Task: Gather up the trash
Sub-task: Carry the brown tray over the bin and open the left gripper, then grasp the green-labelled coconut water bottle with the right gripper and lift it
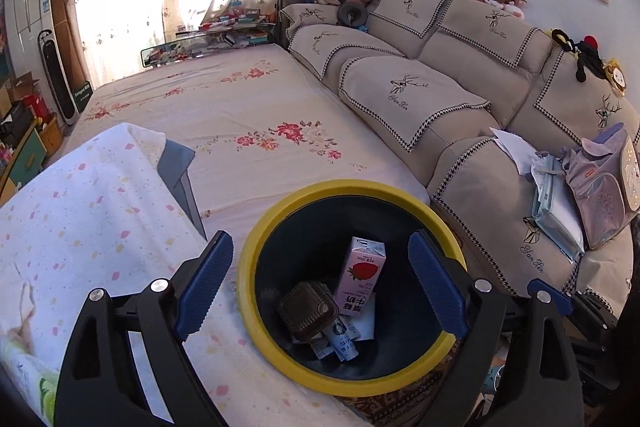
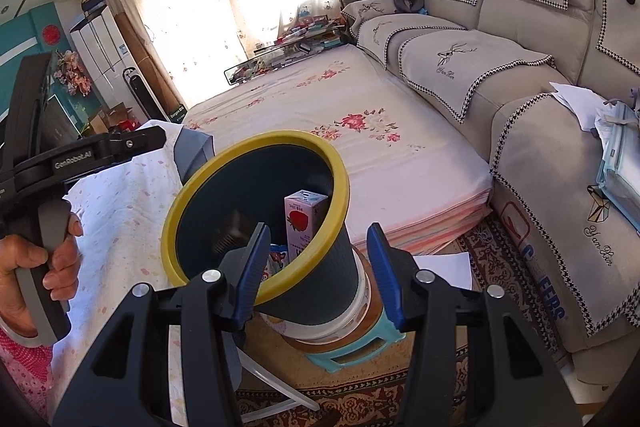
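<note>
A dark bin with a yellow rim [image 1: 256, 239] stands beside the cloth-covered table. Inside lie a pink strawberry milk carton [image 1: 360, 275], a brown plastic tray [image 1: 306, 311] and a small tube [image 1: 344, 343]. My left gripper [image 1: 320, 287] is open and empty above the bin's mouth. In the right wrist view the bin [image 2: 320, 279] stands on a light blue stool [image 2: 352, 347], with the carton [image 2: 306, 223] upright inside. My right gripper [image 2: 320, 267] is open and empty, its fingers on either side of the bin's near rim. The left gripper's black body shows at the left.
A table with a white dotted cloth [image 1: 80, 219] is to the left. A floral mattress [image 1: 248, 115] lies behind the bin. A beige sofa [image 1: 460, 99] with papers and a purple backpack [image 1: 600, 187] is on the right. A patterned rug [image 2: 500, 267] covers the floor.
</note>
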Demonstrator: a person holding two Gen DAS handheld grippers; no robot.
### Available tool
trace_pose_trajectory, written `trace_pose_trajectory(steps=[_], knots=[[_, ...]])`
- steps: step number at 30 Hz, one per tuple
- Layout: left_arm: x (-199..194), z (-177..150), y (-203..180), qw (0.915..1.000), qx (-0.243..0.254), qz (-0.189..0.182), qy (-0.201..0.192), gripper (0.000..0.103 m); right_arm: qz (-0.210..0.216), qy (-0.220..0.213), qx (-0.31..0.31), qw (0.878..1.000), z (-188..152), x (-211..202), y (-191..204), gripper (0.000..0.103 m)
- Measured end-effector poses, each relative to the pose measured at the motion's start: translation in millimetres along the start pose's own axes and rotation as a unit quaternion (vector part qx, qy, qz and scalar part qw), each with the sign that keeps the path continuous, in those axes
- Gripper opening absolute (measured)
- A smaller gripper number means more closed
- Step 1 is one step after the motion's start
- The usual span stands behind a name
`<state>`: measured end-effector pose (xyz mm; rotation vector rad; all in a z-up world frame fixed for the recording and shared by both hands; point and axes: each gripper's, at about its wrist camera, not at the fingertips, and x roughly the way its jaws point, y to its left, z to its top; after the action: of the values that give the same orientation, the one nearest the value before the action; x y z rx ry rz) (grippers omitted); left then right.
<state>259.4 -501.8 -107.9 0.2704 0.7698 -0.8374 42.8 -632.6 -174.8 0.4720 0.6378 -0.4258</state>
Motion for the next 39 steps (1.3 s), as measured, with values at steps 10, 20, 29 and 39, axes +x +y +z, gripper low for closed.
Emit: trace_pose_trajectory(steps=[10, 20, 29, 39], knots=[[-149, -68, 78, 0.9930, -0.040, 0.070, -0.085, 0.095, 0.034, 0.012, -0.042, 0.998, -4, 4, 45, 0.050], [-256, -166, 215, 0.9564, -0.135, 0.232, -0.115, 0.096, 0.085, 0.032, -0.107, 0.990, -14, 8, 136, 0.051], [-298, -245, 297, 0.9275, -0.186, 0.305, -0.109, 0.096, 0.151, 0.038, -0.183, 0.971, -27, 2, 245, 0.051], [-322, -297, 320, 0.9172, -0.219, 0.315, -0.106, 0.096, 0.188, 0.037, -0.250, 0.949, -48, 9, 347, 0.051]])
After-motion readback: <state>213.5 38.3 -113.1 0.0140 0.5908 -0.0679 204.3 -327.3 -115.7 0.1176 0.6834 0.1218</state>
